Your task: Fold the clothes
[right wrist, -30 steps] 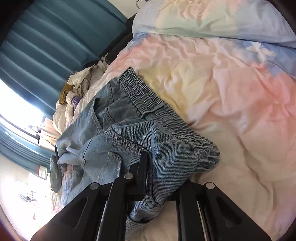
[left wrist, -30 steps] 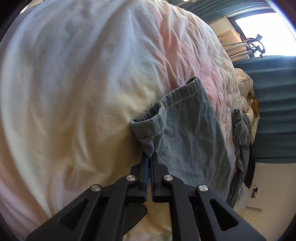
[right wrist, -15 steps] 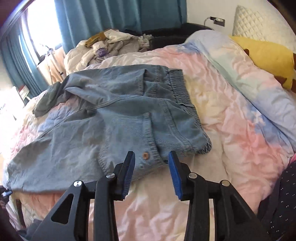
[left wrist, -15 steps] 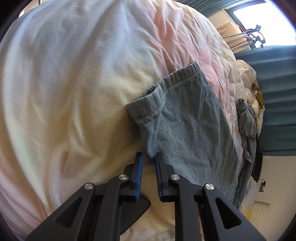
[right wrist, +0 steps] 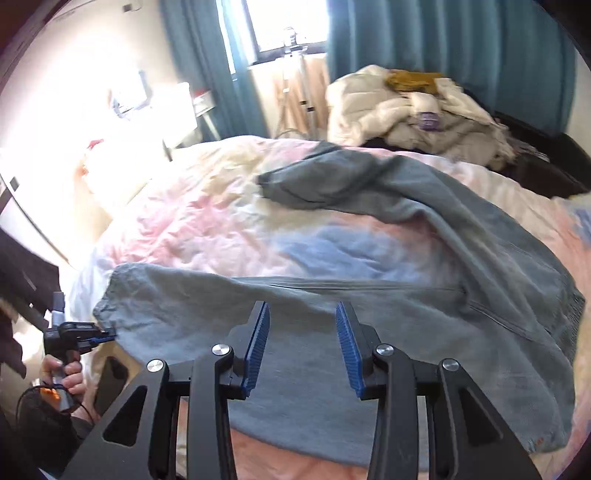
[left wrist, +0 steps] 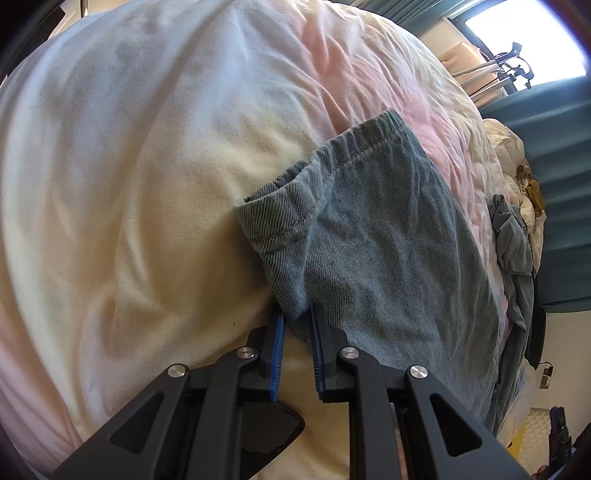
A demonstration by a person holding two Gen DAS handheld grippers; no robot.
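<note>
Light blue denim jeans [right wrist: 369, 332] lie spread on the pastel duvet [right wrist: 207, 206]. In the left wrist view one leg's hem [left wrist: 332, 192] lies folded over at its corner. My left gripper [left wrist: 297, 332] is open, its jaws a small gap apart on either side of the hem corner, not clamping it. It also shows in the right wrist view [right wrist: 107, 334] at the leg's end. My right gripper [right wrist: 301, 325] is open and empty, above the middle of the near leg. The other leg [right wrist: 332, 181] runs off toward the far side.
A heap of pale laundry [right wrist: 417, 107] sits at the far edge of the bed, before teal curtains [right wrist: 461, 44]. A bright window [right wrist: 288, 22] and a tripod [right wrist: 295, 66] stand beyond. The bed's edge drops off at the left [right wrist: 92, 229].
My left gripper opened and let go of the hem corner. My right gripper let go of the waistband, opened wide and swung left, now looking along the legs.
</note>
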